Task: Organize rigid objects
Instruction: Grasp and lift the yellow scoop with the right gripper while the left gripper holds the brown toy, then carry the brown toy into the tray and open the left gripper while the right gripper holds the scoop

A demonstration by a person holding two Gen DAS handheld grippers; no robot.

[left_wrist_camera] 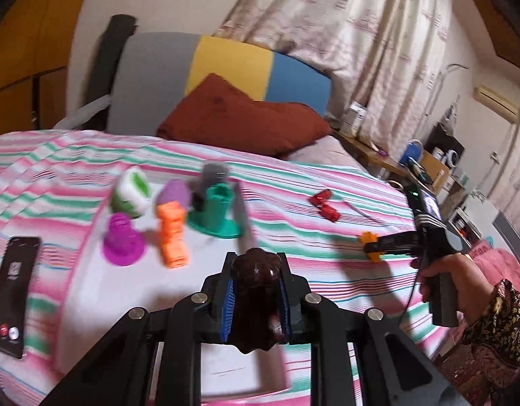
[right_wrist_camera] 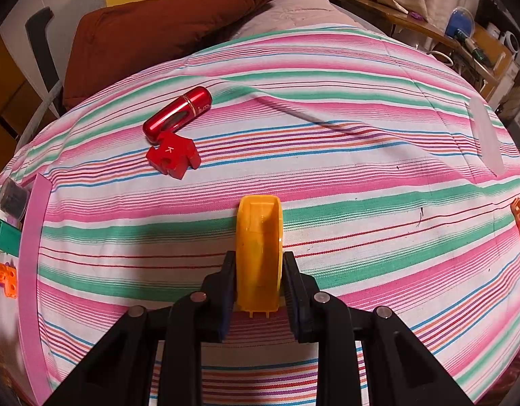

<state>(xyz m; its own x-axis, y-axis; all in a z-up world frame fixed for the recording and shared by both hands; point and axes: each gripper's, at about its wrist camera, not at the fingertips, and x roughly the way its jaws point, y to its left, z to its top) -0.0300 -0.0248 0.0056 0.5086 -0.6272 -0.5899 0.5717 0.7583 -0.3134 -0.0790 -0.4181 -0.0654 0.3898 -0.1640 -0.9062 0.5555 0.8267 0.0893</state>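
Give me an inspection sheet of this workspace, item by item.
Surface: striped bedcover; a white board lies on it.
Job's things: on the board, purple piece, orange block piece, teal holder, green-white piece; on the cover, red cylinder touching red puzzle piece.
Clutter: phone beside the board.
Grippers: left gripper shut on dark brown piece; right gripper shut on yellow piece.
Cables: black lead below the right gripper's handle.
Surroundings: rust pillow, curtain, cluttered shelf.
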